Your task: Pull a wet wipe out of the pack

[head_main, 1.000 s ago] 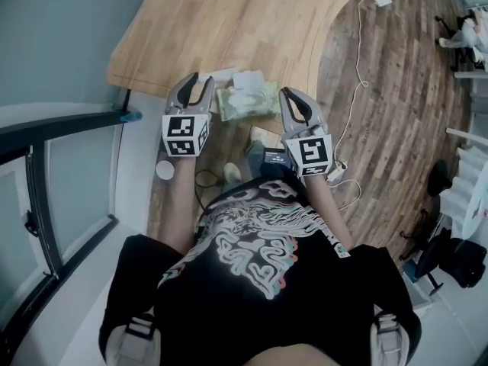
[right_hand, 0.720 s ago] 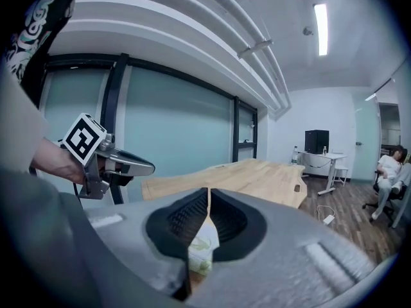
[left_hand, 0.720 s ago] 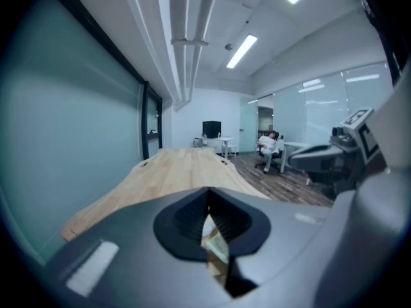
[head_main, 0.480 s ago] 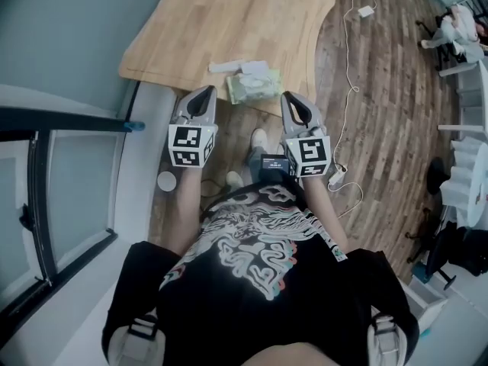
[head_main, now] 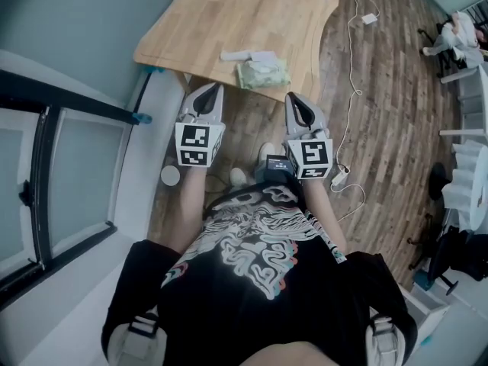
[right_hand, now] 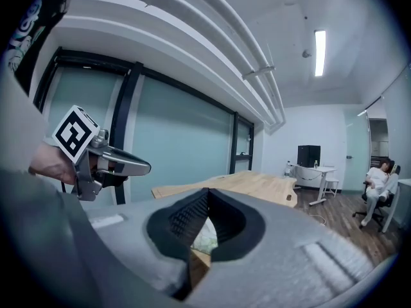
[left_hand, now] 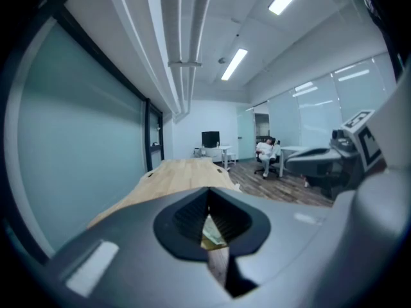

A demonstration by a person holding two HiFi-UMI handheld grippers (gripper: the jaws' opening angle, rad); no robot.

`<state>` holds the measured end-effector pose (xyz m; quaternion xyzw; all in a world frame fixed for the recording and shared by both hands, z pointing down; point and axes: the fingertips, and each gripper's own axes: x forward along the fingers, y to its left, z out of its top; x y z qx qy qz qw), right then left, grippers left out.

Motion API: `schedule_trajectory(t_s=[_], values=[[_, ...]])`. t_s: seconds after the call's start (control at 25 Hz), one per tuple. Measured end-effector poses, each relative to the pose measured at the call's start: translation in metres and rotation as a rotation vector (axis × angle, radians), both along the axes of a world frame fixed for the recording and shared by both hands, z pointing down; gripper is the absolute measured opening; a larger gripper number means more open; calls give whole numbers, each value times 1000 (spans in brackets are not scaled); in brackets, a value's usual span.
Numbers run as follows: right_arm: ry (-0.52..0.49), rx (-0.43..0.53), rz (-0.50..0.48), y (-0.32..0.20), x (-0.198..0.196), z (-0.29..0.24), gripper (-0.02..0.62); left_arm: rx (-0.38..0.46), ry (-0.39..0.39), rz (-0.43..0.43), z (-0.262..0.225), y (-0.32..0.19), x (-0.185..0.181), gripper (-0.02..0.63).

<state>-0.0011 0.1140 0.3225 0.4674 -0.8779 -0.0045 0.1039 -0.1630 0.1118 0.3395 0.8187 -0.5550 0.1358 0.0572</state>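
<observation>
Left gripper [head_main: 208,90] farther from wipe pack [head_main: 263,74]

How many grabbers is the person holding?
2. The left gripper is at the left, the right gripper at the right, both shut and empty, just short of the table with the green pack. None seem hidden.

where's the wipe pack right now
Head view, upper centre: the wipe pack lies at the near edge of the wooden table, with a white sheet just beyond it.

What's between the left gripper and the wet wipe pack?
Nothing but floor and the table edge separates the left gripper from the wet wipe pack, per the head view.
</observation>
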Motion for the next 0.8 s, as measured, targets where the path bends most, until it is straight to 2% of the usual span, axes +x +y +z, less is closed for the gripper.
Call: schedule_trajectory(t_s=[0.2, 0.52, 0.8], values=[[-20, 18, 1, -6, 9, -13, 0, 31, 32, -25, -20, -8, 6, -11], [-28, 26, -24, -24, 17, -15, -2, 15, -46, -28, -17, -28, 26, -11], [-37, 22, -34, -57, 32, -13, -1, 15, -31, -44, -18, -59, 38, -9]])
